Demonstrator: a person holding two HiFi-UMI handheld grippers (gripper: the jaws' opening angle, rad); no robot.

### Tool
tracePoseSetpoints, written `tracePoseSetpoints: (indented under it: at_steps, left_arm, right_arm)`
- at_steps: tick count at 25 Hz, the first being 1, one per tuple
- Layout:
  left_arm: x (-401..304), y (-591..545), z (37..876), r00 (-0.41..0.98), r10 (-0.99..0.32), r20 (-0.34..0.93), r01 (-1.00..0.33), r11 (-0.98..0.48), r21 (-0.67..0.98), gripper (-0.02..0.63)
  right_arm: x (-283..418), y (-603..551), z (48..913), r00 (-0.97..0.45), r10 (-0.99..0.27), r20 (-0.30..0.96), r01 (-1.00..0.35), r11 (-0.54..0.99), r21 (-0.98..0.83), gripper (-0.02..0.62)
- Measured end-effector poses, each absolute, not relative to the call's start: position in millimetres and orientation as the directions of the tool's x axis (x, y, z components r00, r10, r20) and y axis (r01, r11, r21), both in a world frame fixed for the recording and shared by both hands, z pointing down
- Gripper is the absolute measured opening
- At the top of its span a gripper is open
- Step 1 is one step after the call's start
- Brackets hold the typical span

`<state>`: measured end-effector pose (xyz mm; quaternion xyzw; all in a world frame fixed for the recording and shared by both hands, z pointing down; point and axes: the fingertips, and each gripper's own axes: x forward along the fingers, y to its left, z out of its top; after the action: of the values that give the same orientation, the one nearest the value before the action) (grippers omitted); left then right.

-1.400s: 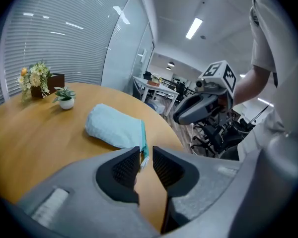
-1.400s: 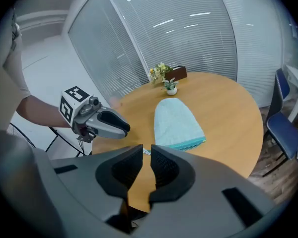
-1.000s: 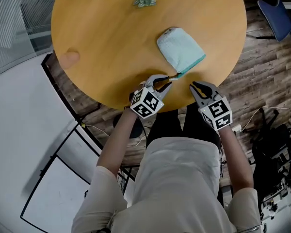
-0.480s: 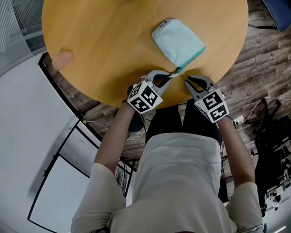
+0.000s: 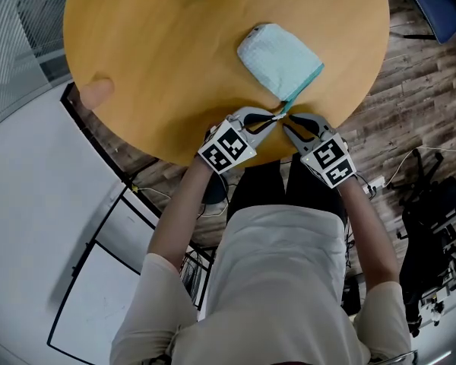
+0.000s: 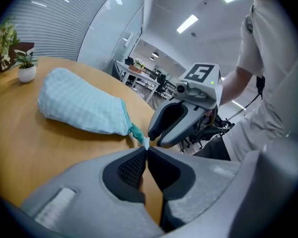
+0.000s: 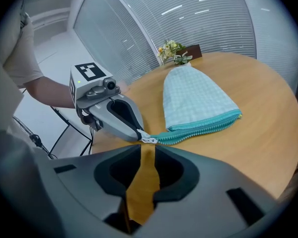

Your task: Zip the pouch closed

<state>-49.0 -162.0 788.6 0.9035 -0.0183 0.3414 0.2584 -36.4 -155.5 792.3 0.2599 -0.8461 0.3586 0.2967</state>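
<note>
Both forearms [image 5: 184,204] are reaching over the near rim of the round wooden worktop [image 5: 175,67], with the grippers angling downward and meeting tip to tip. The light-blue checked pouch [image 5: 280,55] is lying just beyond them, its teal zipper [image 7: 203,125] pointing at that rim. The left gripper [image 5: 273,119] is pinching the small white tab [image 6: 146,143] at the zipper's end — jaws together on it. The right gripper [image 5: 287,123] has just been opening its jaws, which are standing apart over bare worktop with the tab just ahead. How far the zipper is parting is hard to make out. Bare wood is stretching wide to the pouch's left.
</note>
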Motion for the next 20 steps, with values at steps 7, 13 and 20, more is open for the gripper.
tracePoseSetpoints:
  at_steps: [7, 13, 20]
  left_arm:
    - [-39, -160, 783, 0.782, 0.177, 0.597, -0.182, -0.852, 0.491, 0.026]
    - [-32, -154, 781, 0.791, 0.214, 0.573, -0.161, -0.831, 0.533, 0.023]
    - [-28, -152, 782, 0.808, 0.256, 0.530, -0.151, -0.780, 0.607, 0.021]
  right_arm:
    - [-36, -158, 793, -0.705, -0.235, 0.669, -0.639, 0.620, -0.456, 0.105]
    - [-36, -156, 789, -0.716, -0.230, 0.659, -0.618, 0.648, -0.444, 0.127]
    - [-30, -157, 794, -0.734, -0.226, 0.641, -0.608, 0.640, -0.470, 0.124]
